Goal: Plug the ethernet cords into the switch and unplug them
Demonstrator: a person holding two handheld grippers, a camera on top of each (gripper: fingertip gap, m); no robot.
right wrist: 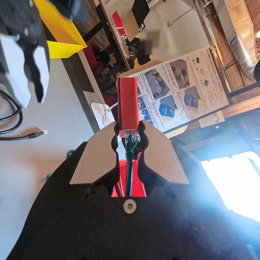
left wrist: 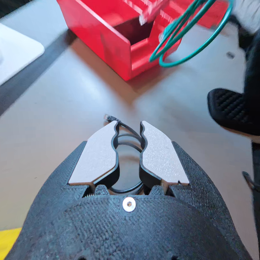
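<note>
We are clamping the red switch (right wrist: 127, 104) in the right tool (right wrist: 128, 126), green cord (right wrist: 129, 166) plugged into it. Our left tool (left wrist: 128, 123) is hanging released, gripping nothing, over the black cord (left wrist: 126, 135) lying on the bench (left wrist: 70, 112) near the red bin (left wrist: 98, 42).

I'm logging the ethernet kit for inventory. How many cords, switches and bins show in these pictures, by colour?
Green ethernet cord, plugged into the switch: 1
Black ethernet cord, loose on the white table: 1
Red metal switch, in the right gripper: 1
Red plastic bin: 1
Yellow plastic bin: 1
Total: 5
</note>
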